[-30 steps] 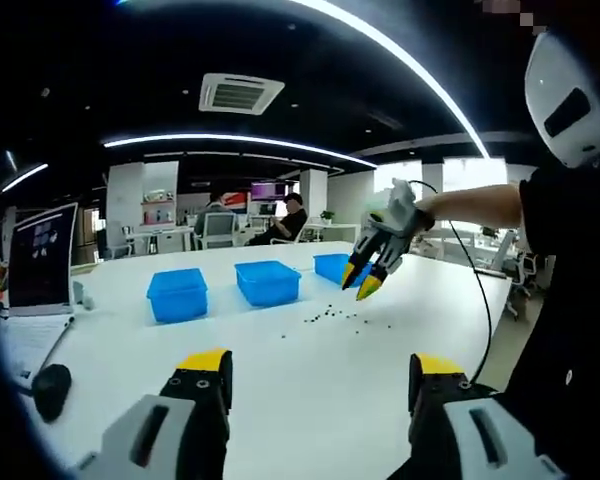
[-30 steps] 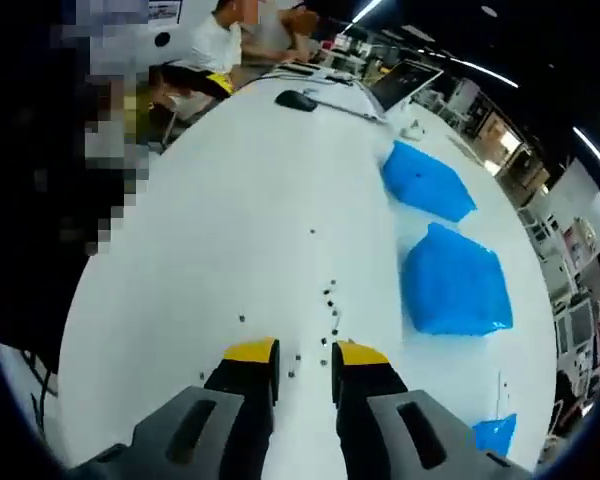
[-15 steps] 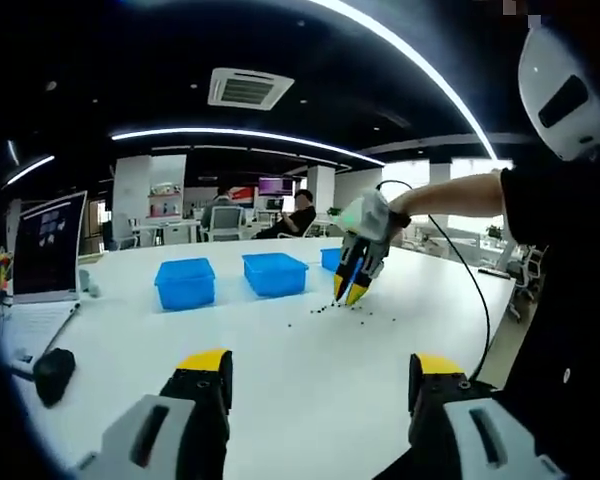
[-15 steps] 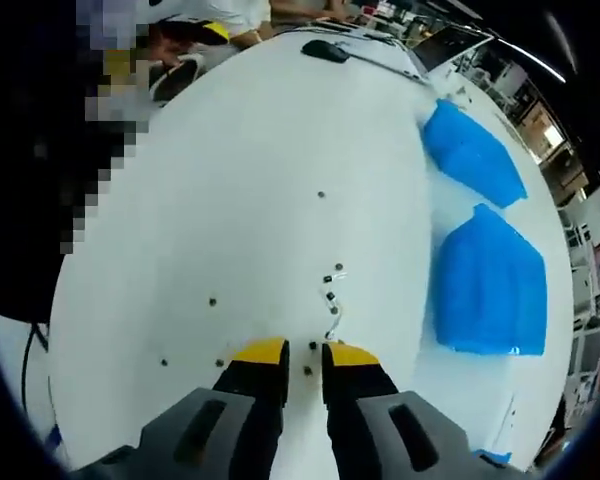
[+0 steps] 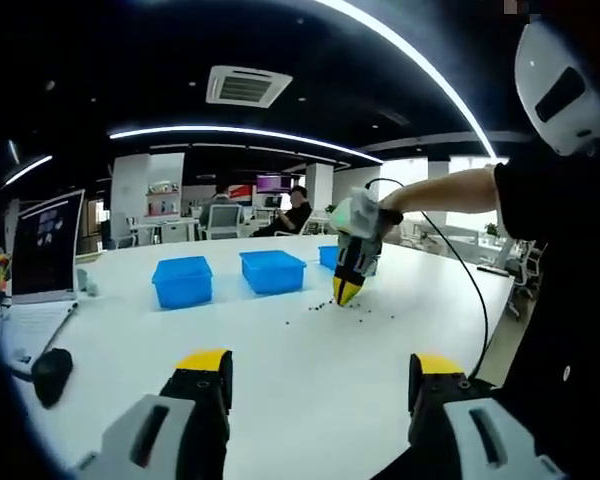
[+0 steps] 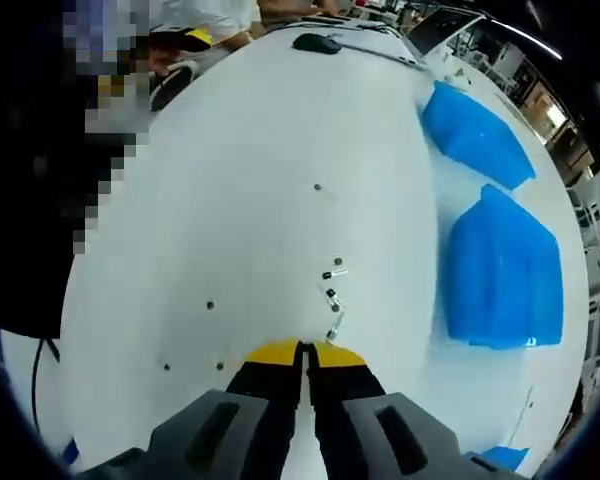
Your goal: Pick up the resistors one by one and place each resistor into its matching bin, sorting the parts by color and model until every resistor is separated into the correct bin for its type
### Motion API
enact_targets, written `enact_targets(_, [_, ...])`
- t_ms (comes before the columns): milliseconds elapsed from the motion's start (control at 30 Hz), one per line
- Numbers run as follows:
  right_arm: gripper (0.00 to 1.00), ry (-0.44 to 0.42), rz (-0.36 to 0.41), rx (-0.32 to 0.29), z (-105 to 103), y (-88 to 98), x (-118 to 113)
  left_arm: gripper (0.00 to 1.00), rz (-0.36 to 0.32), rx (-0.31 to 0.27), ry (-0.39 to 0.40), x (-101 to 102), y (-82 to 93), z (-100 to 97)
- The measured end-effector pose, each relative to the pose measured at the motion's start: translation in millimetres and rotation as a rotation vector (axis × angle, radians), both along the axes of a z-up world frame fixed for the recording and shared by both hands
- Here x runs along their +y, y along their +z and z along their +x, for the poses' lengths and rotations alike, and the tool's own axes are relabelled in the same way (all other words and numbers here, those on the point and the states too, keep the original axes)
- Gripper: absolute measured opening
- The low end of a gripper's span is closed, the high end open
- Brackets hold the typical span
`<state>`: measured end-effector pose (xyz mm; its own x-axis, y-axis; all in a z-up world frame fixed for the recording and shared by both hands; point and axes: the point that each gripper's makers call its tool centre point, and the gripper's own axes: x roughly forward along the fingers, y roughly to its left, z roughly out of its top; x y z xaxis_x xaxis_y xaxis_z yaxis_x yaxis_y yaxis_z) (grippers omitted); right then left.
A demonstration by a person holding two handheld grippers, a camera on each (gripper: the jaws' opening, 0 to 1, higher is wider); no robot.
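Left gripper view, from the left edge: noted an open laptop with a dark screen [image 5: 45, 250] standing on the wide white table [image 5: 280, 350], with a black computer mouse [image 5: 52, 372] below it at lower left. Found three shallow blue plastic bins in a row across the middle of the frame: the first [image 5: 183, 281], the second [image 5: 272, 271] just right of it, and the third [image 5: 332, 257] partly hidden behind the right gripper [image 5: 346, 293]. Saw that gripper pointing tip down at right of centre, yellow tips together and touching the table among the small dark resistors [image 5: 325, 305] scattered there, all outside the bins. Along the bottom edge, saw the left gripper [image 5: 320, 368] with jaws spread wide apart and holding nothing, above bare table.

Right gripper view, from the left: counted a few lone resistors at lower left and a small cluster [image 6: 330, 295] at centre, just above the gripper's own tips [image 6: 302, 352]. Found those jaws pressed together with only a thin slit between them; could not tell whether a resistor was pinched there. Saw two blue bins [image 6: 505, 275] on the right side and the black mouse [image 6: 315, 42] at the top.
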<state>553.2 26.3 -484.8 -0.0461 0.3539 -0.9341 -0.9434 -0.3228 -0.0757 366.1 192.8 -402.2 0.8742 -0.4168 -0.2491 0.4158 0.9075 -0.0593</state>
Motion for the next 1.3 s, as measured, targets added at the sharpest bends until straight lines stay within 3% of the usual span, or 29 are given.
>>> enact_targets(100, [0.06, 0.002, 0.024, -0.017, -3, 4.3, 0, 0.72, 0.0, -0.007, 0.001, 0, 2.6, 0.5])
enact_targets(233, [0.05, -0.076, 0.15, 0.002, -7, 28.2, 8, 0.72, -0.002, -0.028, 0.016, 5, 9.6, 2.9])
enact_targets(467, [0.06, -0.299, 0.548, 0.069, -26, 94.9, 6, 0.72, -0.007, -0.085, 0.046, 11, 26.1, 9.2])
enact_targets(600, [0.06, -0.445, 0.794, 0.035, -29, 125.0, -12, 0.72, -0.011, -0.114, 0.055, 12, 34.3, 9.5])
enact_targets(733, [0.06, -0.611, 0.983, -0.051, -28, 144.0, -36, 0.72, -0.017, -0.138, 0.087, 18, 42.0, 12.4])
enact_targets(933, [0.05, -0.751, 1.25, -0.14, -33, 189.2, -37, 0.72, -0.025, -0.173, 0.134, 28, 54.0, 15.1])
enact_targets(1067, [0.06, -0.732, 1.279, -0.176, -26, 203.3, -14, 0.72, -0.019, -0.184, 0.165, 33, 57.9, 14.3])
enact_targets(1300, [0.06, -0.654, 1.3, -0.152, 10, 228.5, 70, 0.72, -0.005, -0.202, 0.24, 48, 61.1, 7.9])
